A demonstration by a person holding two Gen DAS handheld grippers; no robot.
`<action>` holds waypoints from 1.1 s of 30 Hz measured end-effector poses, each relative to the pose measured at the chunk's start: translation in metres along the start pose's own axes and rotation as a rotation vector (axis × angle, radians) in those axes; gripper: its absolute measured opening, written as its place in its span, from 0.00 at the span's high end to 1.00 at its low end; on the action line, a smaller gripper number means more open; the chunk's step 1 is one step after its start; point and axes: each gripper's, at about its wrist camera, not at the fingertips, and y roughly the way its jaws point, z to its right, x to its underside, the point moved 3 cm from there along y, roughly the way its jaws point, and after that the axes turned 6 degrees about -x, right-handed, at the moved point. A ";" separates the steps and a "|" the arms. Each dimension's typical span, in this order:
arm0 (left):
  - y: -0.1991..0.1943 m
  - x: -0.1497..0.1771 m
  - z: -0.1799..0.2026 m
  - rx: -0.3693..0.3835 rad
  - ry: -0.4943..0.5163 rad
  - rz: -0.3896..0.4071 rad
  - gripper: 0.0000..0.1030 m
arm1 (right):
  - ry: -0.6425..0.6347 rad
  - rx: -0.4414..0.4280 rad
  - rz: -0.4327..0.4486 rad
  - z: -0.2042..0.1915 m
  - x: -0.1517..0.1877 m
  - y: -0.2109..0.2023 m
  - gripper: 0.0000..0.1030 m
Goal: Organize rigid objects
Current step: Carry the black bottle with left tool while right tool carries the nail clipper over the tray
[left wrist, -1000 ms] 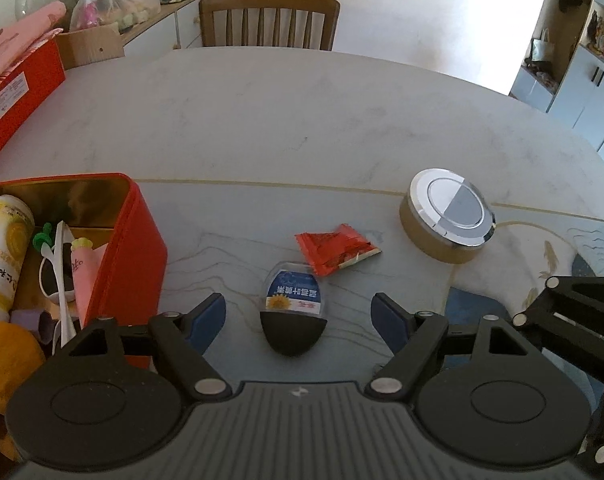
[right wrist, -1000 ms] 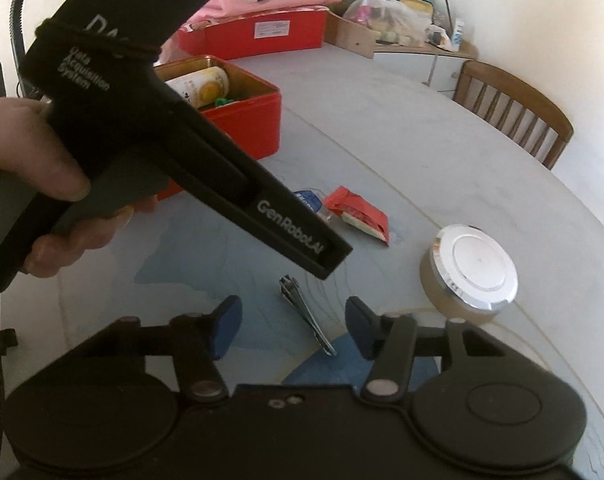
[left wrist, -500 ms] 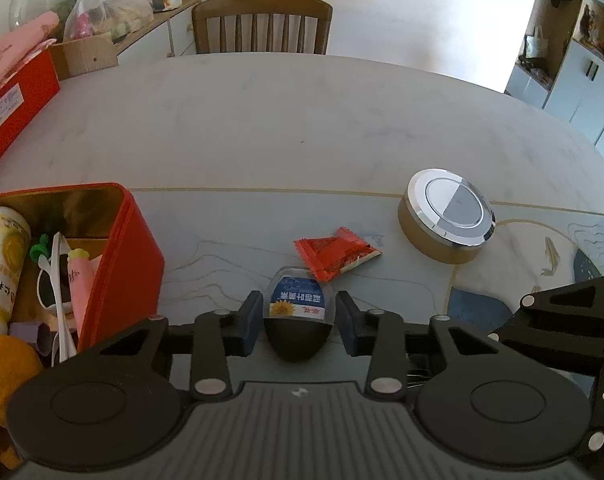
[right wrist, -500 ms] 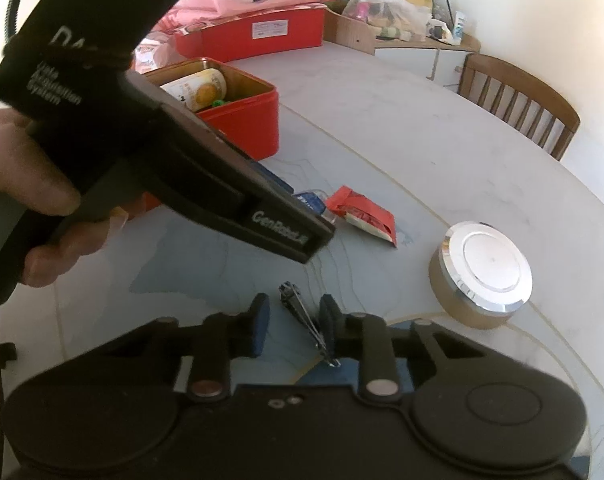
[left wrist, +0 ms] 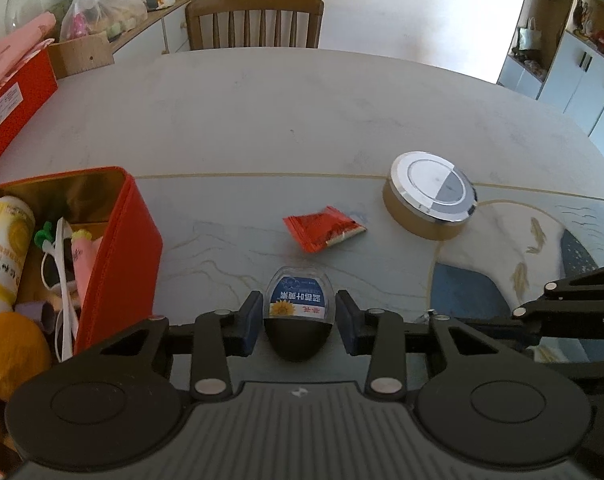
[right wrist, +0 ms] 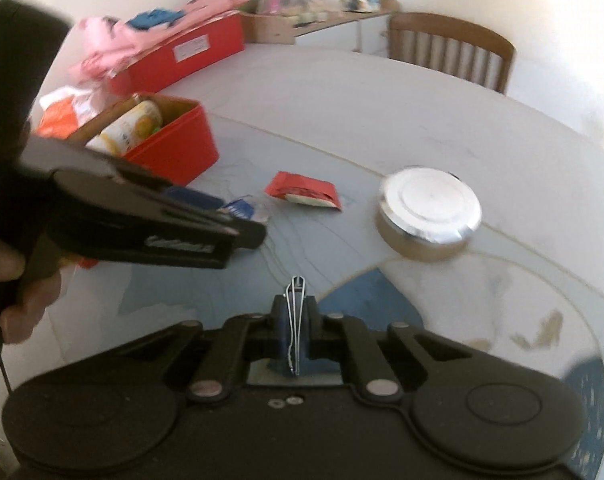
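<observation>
My left gripper (left wrist: 297,318) is shut on a small oval case with a clear lid and blue label (left wrist: 300,308), low over the table. My right gripper (right wrist: 295,322) is shut on a metal nail clipper (right wrist: 294,320), lifted above the table. An open red tin box (left wrist: 117,240) with a bottle, sunglasses and other small items stands left of the left gripper; it also shows in the right wrist view (right wrist: 173,148). A red snack packet (left wrist: 322,230) and a round gold tin with silver lid (left wrist: 432,196) lie ahead.
A long red box (right wrist: 181,58) with pink cloth sits at the table's far left. A wooden chair (left wrist: 253,20) stands at the far edge. The left gripper body (right wrist: 141,224) crosses the right wrist view.
The left jaws closed from wide open onto the oval case. The right jaws closed onto the nail clipper and lifted it off the table, and the right view swung right.
</observation>
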 end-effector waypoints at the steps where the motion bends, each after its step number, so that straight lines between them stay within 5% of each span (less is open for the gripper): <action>1: -0.002 0.001 0.000 0.005 -0.004 -0.002 0.63 | 0.018 0.001 0.005 0.001 0.001 -0.004 0.94; 18: -0.049 0.015 -0.013 0.081 -0.010 0.039 0.63 | 0.169 0.033 0.110 -0.018 0.010 -0.055 0.97; 33: -0.103 0.002 -0.070 0.099 -0.033 0.136 0.63 | 0.114 -0.008 0.194 -0.082 -0.041 -0.070 0.97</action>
